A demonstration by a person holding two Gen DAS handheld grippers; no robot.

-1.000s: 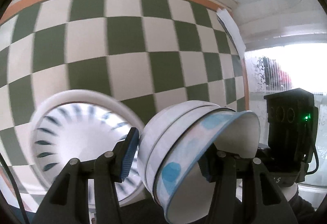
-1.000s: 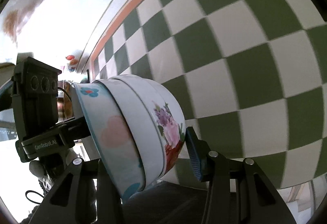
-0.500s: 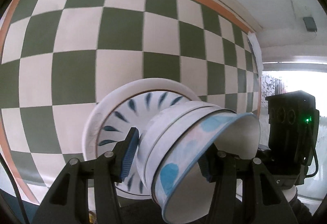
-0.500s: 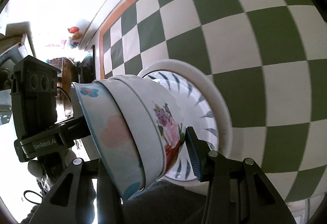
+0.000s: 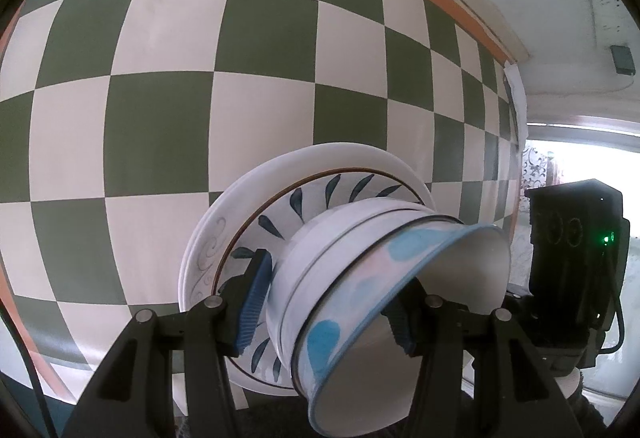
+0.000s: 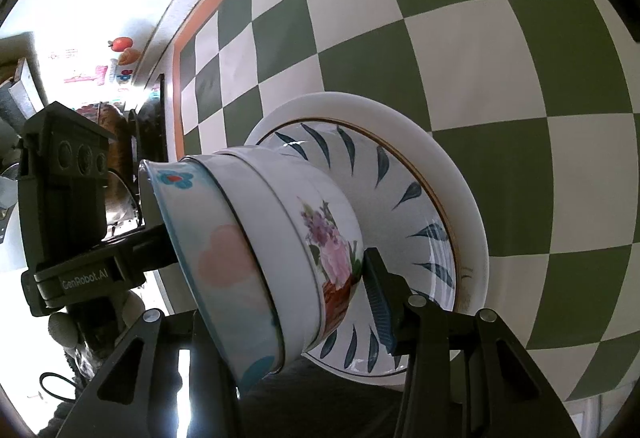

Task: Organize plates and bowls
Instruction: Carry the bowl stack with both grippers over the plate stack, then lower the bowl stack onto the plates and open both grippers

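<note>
Stacked bowls filling both claws' gaps, plates directly beneath; open checkered cloth all around.

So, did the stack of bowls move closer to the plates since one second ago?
Yes. The bowl stack now overlaps the plates on the checkered cloth; earlier it was beside them.

So in the right wrist view, the right gripper has its jaws clamped across a nested stack of bowls: the innermost one is the pastel bowl with a pink heart, and the outermost is the floral bowl. The other gripper (the black one marked GenRobot.AI) sits on the far side of the stack, reaching into its open mouth. The stack's base meets a leaf-pattern plate, which lies on a plain white plate, both on the green-and-white checkered cloth.
</note>
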